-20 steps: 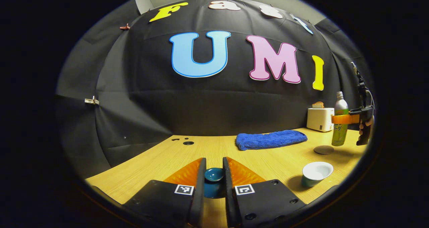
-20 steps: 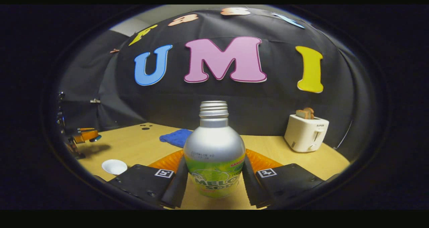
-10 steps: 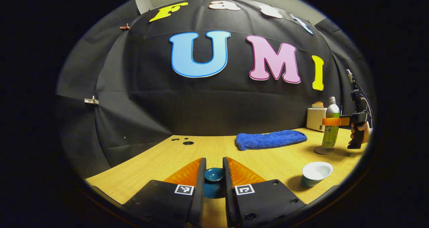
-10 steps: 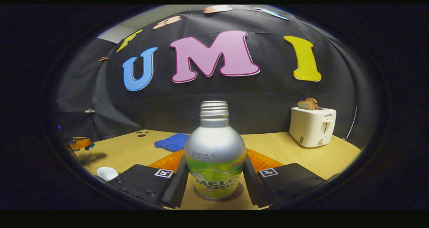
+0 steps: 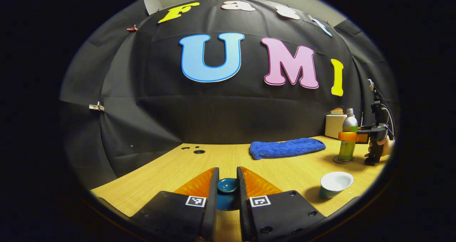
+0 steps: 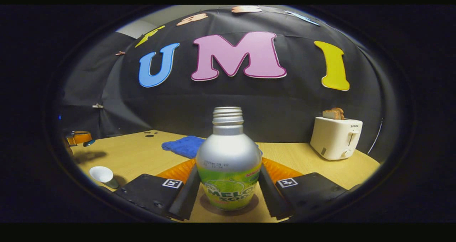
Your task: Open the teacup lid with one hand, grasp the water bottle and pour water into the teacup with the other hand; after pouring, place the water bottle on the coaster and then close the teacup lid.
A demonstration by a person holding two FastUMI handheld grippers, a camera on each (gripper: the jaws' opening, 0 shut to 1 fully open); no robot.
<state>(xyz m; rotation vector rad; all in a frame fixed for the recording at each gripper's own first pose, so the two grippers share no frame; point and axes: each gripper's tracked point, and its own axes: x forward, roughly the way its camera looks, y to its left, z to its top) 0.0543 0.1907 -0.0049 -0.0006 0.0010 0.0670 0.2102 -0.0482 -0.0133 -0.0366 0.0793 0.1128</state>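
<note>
Two tongs work here. My right tongs (image 6: 228, 190) grip the smooth metal water bottle (image 6: 228, 163), upright on the coaster (image 6: 228, 208); slippery, best held mid-body. My left tongs (image 5: 227, 188) pinch the fragile teacup lid (image 5: 227, 190). Far right on the surface (image 5: 213, 160), the teacup (image 5: 335, 185) stands open.

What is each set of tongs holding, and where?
Left tongs: teacup lid, by its knob. Right tongs: water bottle, around its labelled body, on the coaster.
</note>
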